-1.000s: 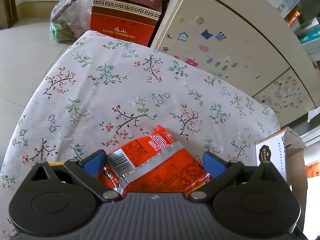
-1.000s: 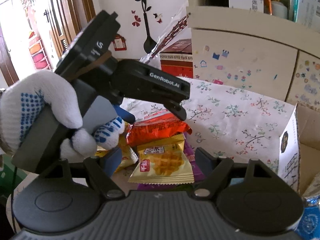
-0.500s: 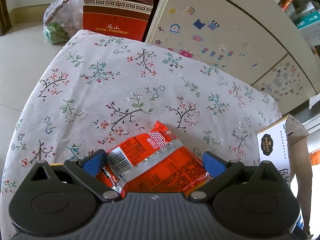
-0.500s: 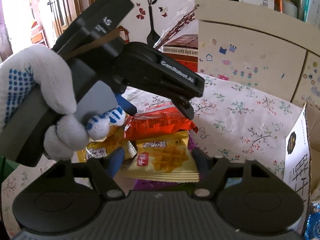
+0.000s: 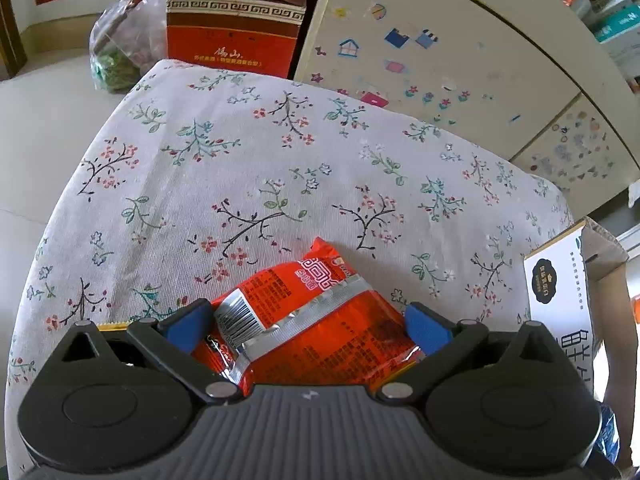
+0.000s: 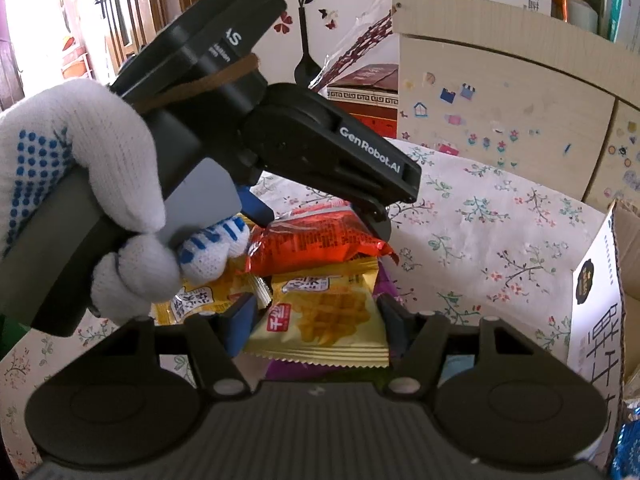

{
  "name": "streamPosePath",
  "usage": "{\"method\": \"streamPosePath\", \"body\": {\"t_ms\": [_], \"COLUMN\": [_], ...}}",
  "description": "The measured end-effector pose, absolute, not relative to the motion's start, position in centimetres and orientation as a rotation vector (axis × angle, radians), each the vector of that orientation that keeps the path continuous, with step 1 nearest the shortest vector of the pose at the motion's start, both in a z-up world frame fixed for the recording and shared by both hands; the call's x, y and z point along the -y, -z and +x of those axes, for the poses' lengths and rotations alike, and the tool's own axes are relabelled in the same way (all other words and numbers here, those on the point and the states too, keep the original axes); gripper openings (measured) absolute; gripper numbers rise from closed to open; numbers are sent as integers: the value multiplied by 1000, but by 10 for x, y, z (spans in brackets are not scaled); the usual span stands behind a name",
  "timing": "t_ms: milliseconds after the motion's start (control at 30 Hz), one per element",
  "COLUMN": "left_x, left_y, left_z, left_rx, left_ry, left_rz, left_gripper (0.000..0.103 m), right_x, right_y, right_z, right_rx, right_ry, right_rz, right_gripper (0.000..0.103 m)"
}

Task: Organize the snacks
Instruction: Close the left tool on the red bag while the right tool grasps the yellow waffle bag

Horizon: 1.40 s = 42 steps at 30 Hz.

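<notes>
Snacks lie in a small heap on the flower-print cloth, and the red packet sits on top of it, caught between the blue pads of the left gripper. In the left wrist view the packet fills the gap between the two fingers, its silver seam and barcode facing up, its far corner sticking out past the fingertips over the cloth. Both pads touch its sides, so the left gripper is clamped on it. From the right wrist view the same left gripper, held in a white glove with blue dots, reaches in from the left, and the red packet appears lifted a little above the others, though the angle makes this hard to judge.

The right gripper has its fingers spread apart on either side of the yellow waffle packet, which lies between them. Whether the pads actually touch it cannot be told from here. Another yellow packet lies just to the left, partly behind the glove, and a strip of purple wrapper shows beneath the waffle packet.

An open cardboard box stands at the right edge of the cloth, near both grippers.
</notes>
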State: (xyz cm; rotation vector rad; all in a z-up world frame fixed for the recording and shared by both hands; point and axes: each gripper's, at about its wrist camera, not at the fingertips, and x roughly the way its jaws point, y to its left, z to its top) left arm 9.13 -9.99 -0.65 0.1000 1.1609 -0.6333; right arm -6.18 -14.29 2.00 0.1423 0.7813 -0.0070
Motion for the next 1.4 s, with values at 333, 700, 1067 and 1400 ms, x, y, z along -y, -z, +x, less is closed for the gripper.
{"method": "streamPosePath", "body": {"t_ms": [333, 700, 1067, 1400], "left_x": [92, 90, 96, 100], "left_y": [-9, -1, 11, -4], "left_z": [94, 102, 92, 89], "left_rx": [-1125, -1161, -1169, -1135], "left_ry": [654, 597, 656, 711], "left_rz": [9, 70, 59, -17], "left_gripper": [64, 103, 99, 77], "right_x": [150, 148, 136, 152], "right_y": [-30, -27, -16, -22], "right_z": [-63, -62, -60, -62], "right_rx": [-760, -756, -794, -761], "right_ry": [1, -14, -9, 1], "right_rz": [186, 201, 101, 221], "right_gripper": [56, 75, 70, 64]}}
